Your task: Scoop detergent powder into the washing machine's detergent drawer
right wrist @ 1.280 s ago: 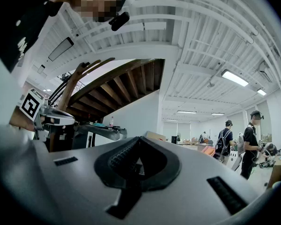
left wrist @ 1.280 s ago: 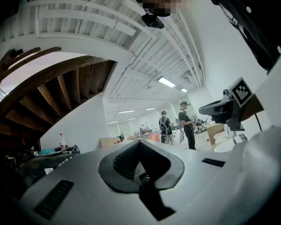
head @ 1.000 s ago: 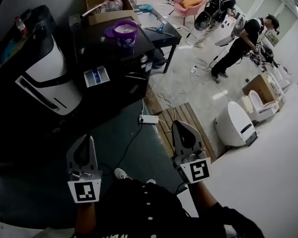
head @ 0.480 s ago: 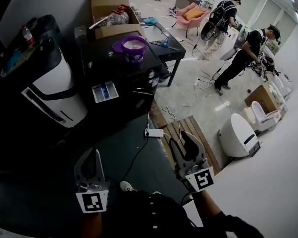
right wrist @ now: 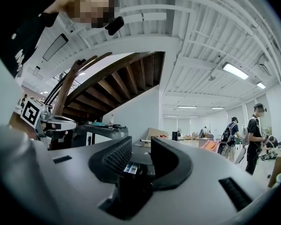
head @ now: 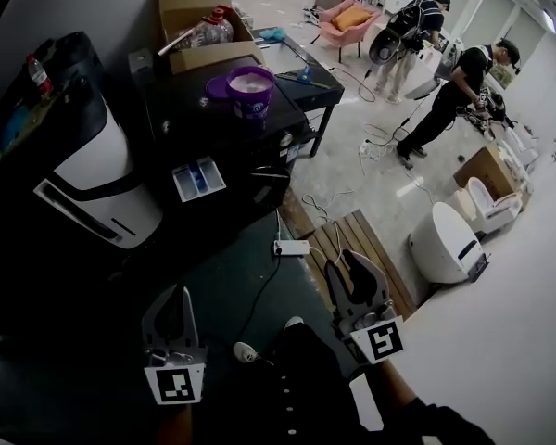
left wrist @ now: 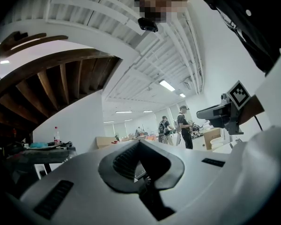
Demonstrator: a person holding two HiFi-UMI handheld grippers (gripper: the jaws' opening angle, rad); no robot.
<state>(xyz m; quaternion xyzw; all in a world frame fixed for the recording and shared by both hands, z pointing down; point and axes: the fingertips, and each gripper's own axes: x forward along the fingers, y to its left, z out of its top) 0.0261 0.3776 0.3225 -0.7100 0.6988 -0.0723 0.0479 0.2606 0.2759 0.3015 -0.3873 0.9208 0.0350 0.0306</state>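
Note:
The black washing machine [head: 224,130] stands ahead at the top of the head view. Its detergent drawer [head: 198,178] is pulled out, white with blue inside. A purple tub of white powder [head: 250,87] sits on the machine's top. Both grippers hang low and near me, far from the machine. My left gripper [head: 171,292] [left wrist: 139,143] is shut to a point with nothing in it. My right gripper [head: 353,265] [right wrist: 141,143] has its jaws apart and opening, with nothing between them.
A black-and-white appliance [head: 93,160] stands left of the machine, with a cardboard box [head: 200,15] behind. A power strip [head: 291,247] and cable lie on the floor beside a wooden pallet [head: 357,237]. A white appliance [head: 443,241] and two people [head: 445,86] are at the right.
The right gripper's jaws have parted from shut. Both grippers sit a little lower in the head view, and my knee and shoe have come into view between them.

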